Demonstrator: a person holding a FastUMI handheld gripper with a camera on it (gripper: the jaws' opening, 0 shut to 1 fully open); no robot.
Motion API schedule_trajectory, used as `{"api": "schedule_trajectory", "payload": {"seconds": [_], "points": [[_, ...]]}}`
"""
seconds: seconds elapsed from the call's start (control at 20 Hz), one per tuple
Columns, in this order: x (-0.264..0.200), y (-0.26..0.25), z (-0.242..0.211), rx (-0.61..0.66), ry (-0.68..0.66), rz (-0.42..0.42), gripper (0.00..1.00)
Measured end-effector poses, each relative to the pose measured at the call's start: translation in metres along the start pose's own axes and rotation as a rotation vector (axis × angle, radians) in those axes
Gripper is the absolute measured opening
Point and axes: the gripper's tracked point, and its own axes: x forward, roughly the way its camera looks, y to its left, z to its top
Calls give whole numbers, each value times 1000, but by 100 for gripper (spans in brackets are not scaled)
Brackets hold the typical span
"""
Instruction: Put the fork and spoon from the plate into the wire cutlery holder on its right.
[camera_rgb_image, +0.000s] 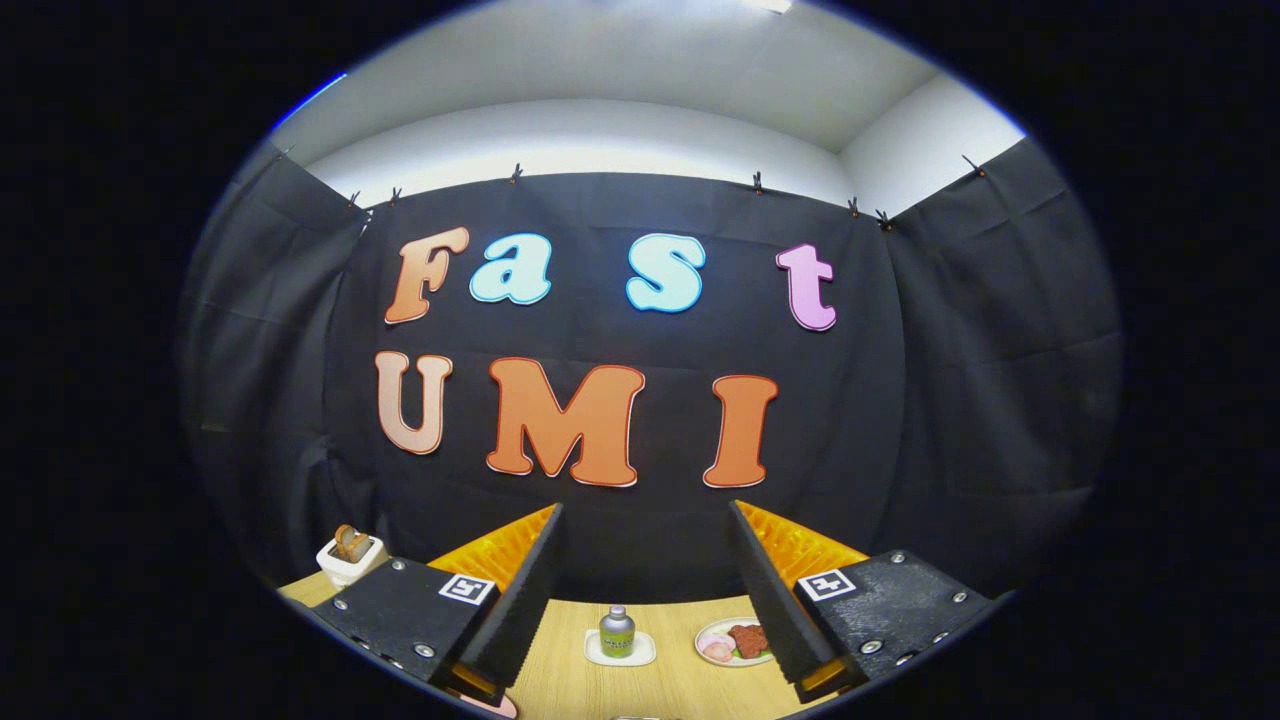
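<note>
The claw stood wide open with nothing between its fingers, pitched high so that it faced the booth's cloth wall rather than the work below — a carrying or approach posture, by my reading, not a reach. Between the two fingers, at about 6 o'clock from their tips, a strip of wooden counter showed. On it sat a small grey-capped bottle standing upright on a white square coaster, squarely in the gap. Just to its 3 o'clock lay a round plate of food, with reddish pieces and something pale pink on it, partly tucked behind the right-hand finger. Far off at 9 o'clock, beyond the left finger, a white toaster held slices of bread in its slots, set back near the wall where it would be out of the way.

No fork, spoon or wire cutlery holder could be made out on that strip. Judging from this, the first pick was not yet begun — the claw would need to tip downward to bring the cutlery into sight before closing on either piece
</note>
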Motion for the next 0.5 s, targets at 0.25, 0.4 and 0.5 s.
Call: {"api": "schedule_trajectory", "payload": {"seconds": [0.25, 0.4, 0.5], "points": [[0, 3, -2, 36, -4, 2, 95], [0, 3, -1, 46, -15, -5, 94], [-1, 3, 0, 54, -20, -4, 94]]}}
